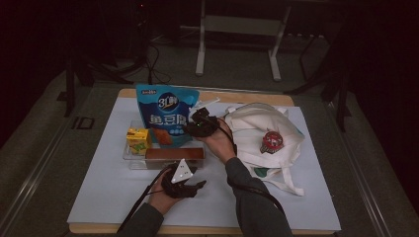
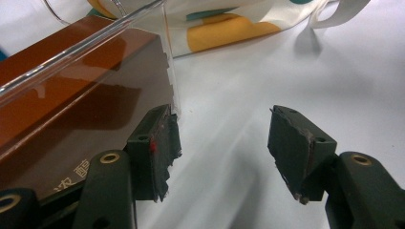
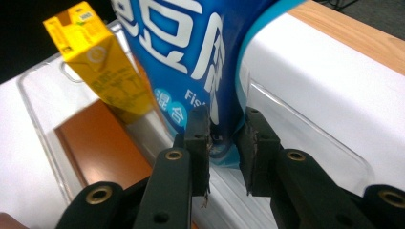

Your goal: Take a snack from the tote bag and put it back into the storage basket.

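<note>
A blue snack bag (image 1: 165,111) stands upright in a clear plastic tray (image 1: 129,160), beside a yellow drink carton (image 1: 138,139) and a flat brown box (image 1: 173,154). My right gripper (image 1: 191,127) reaches in from the right. In the right gripper view it (image 3: 224,133) is shut on the bag's (image 3: 191,43) lower edge, with the carton (image 3: 102,62) to the left. My left gripper (image 1: 196,184) rests on the table in front of the tray. Its jaws (image 2: 222,138) stand open with nothing between them, and the left one lies against the tray's corner by the brown box (image 2: 62,109).
A cream tote bag (image 1: 267,128) lies open at the right of the white table mat, with a round red print (image 1: 271,142) on it; its coloured cloth (image 2: 224,28) shows beyond the left gripper. Bare mat (image 1: 113,192) lies at the front left. The wooden table edge (image 3: 353,33) runs behind.
</note>
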`<state>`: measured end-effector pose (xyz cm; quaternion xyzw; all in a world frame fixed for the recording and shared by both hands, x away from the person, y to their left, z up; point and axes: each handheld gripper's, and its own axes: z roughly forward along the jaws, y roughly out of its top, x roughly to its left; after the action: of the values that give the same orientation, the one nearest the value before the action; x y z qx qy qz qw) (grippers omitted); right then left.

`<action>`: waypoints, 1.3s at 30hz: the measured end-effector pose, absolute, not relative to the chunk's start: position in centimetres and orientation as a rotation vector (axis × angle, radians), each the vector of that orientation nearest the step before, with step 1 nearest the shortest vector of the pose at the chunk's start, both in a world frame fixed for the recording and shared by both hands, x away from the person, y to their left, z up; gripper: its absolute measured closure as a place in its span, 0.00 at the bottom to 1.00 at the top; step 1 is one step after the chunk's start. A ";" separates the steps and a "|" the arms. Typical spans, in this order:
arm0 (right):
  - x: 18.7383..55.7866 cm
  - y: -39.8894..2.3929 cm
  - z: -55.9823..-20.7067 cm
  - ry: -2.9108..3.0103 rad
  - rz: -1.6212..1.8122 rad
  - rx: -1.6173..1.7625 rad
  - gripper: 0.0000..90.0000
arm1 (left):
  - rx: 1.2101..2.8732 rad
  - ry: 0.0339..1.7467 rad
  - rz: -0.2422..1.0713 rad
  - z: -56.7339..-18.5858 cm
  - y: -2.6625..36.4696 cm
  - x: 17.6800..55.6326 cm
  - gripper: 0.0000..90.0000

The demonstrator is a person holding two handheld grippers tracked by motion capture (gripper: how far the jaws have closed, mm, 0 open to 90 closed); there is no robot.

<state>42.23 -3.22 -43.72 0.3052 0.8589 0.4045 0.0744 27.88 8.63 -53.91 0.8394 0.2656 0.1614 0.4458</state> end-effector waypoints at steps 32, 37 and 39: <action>41.5 -2.6 -42.6 2.555 1.211 0.857 0.73 | 2.074 0.664 0.387 -53.9 8.6 27.9 0.46; 41.0 -2.7 -42.2 2.556 1.195 0.837 0.72 | 2.075 0.665 0.387 -53.9 8.6 27.9 0.46; 40.9 -2.7 -42.1 2.555 1.189 0.827 0.72 | 2.075 0.665 0.387 -53.9 8.6 27.9 0.46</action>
<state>40.87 -2.70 -42.12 0.2803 0.8654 0.4026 0.1022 27.95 8.62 -53.93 0.8382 0.2688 0.1564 0.4479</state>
